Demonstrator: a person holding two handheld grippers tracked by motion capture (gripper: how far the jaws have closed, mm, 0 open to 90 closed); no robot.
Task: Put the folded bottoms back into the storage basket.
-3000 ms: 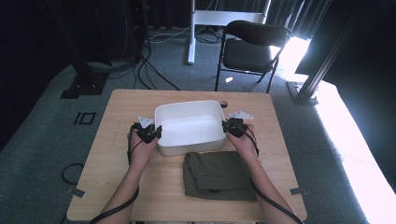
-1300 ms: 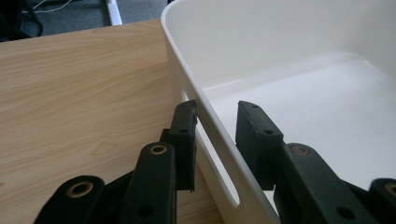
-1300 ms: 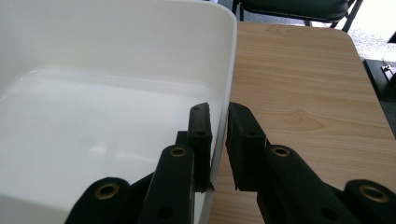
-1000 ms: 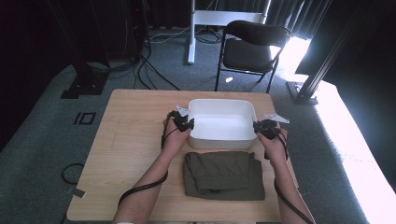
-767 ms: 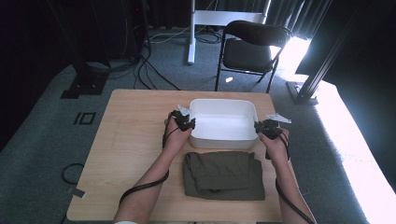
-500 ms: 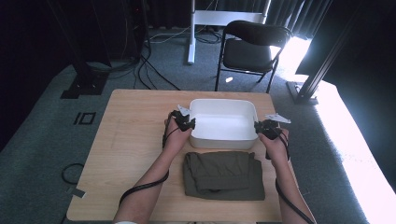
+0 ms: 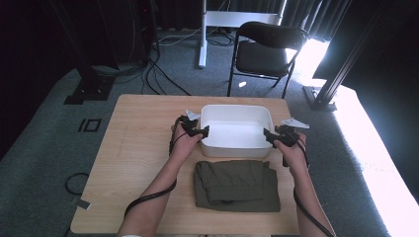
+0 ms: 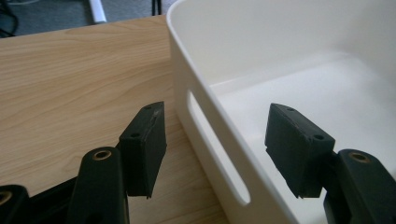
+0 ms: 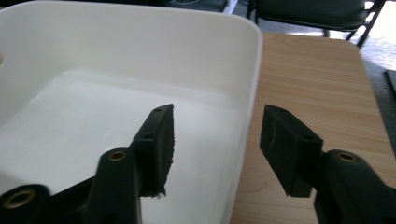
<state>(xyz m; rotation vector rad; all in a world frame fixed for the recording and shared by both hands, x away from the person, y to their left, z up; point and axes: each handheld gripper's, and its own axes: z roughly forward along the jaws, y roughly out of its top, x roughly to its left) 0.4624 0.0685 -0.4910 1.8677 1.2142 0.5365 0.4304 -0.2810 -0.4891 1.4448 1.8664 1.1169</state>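
My left claw sits at the left end wall of the white plastic bin, and its jaws have just been opening: in the left gripper view they stand spread, one outside the wall over the table and one inside the bin, with the wall and its slotted handle opening between them and neither pad pressing on it. My right claw is at the opposite end wall, and its jaws have likewise just been opening. In the right gripper view one jaw hangs over the bin's floor and the other over the bare wood, with the rim running up between them, untouched.

The bin rests flat on the wooden table, toward its far edge and a little right of centre, empty inside. Just in front of it, nearer to me, lies a folded olive-green garment. Beyond the table stands a black folding chair on grey carpet.
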